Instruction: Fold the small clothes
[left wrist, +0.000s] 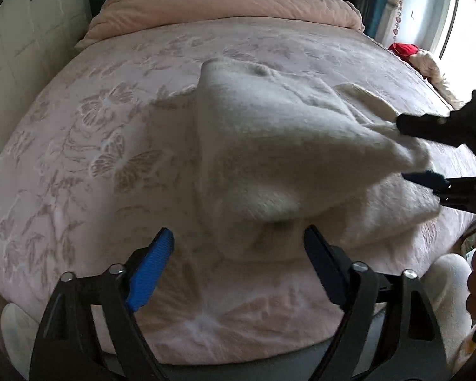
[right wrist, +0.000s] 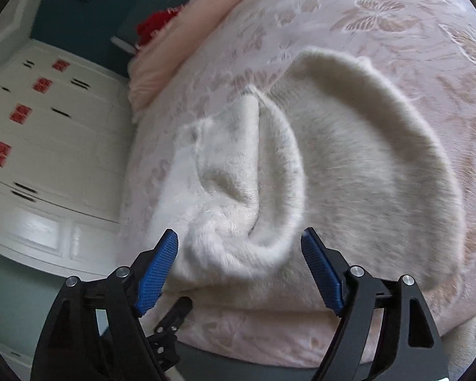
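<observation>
1. A fluffy cream garment (left wrist: 269, 146) lies partly folded on a bed (left wrist: 79, 158) covered with a pale pink bedspread patterned with butterflies and leaves.
2. The left gripper (left wrist: 238, 247) hovers at the garment's near edge with its blue-padded fingers (left wrist: 149, 270) spread wide, gripping nothing.
3. The right gripper (left wrist: 406, 152), seen from the left wrist camera at the frame's right side, has its fingers apart on either side of a raised fold of the garment.
4. From the right wrist camera, the right gripper (right wrist: 239, 247) stands open, a bunched fold of the garment (right wrist: 349, 165) lying between its fingers (right wrist: 157, 273).
5. A rolled pink quilt (left wrist: 225, 3) sits at the far end of the bed, and white cupboards (right wrist: 47, 146) with red stickers line the wall.
</observation>
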A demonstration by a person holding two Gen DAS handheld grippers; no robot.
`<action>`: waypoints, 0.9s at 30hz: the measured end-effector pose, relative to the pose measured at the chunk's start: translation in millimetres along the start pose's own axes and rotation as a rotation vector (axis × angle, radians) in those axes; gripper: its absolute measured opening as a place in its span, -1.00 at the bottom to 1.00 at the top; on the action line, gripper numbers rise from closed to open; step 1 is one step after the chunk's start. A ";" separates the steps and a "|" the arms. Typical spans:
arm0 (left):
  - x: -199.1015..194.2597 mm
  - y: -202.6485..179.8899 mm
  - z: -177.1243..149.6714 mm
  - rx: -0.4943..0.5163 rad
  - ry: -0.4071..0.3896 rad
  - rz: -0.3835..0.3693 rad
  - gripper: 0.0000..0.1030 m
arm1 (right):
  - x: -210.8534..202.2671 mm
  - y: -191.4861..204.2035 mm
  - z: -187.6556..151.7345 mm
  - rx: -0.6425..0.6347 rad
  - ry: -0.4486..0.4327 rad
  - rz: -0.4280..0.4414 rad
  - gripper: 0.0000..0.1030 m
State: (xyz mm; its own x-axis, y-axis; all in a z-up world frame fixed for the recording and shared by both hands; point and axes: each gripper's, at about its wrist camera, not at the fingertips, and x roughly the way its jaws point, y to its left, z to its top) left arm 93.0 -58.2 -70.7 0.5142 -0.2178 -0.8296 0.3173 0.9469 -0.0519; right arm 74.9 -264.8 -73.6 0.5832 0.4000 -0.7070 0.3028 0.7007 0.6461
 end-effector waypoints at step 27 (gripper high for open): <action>-16.9 -51.1 -8.1 0.104 0.059 -0.046 -0.16 | -73.4 -42.4 7.8 -0.090 -0.245 -0.218 0.23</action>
State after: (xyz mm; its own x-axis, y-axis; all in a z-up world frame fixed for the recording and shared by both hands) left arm 61.6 -101.0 -58.5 0.4499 -0.2434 -0.8593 0.4223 0.9058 -0.0354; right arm 25.1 -328.5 -46.9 0.6791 0.0886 -0.7287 0.3788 0.8080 0.4513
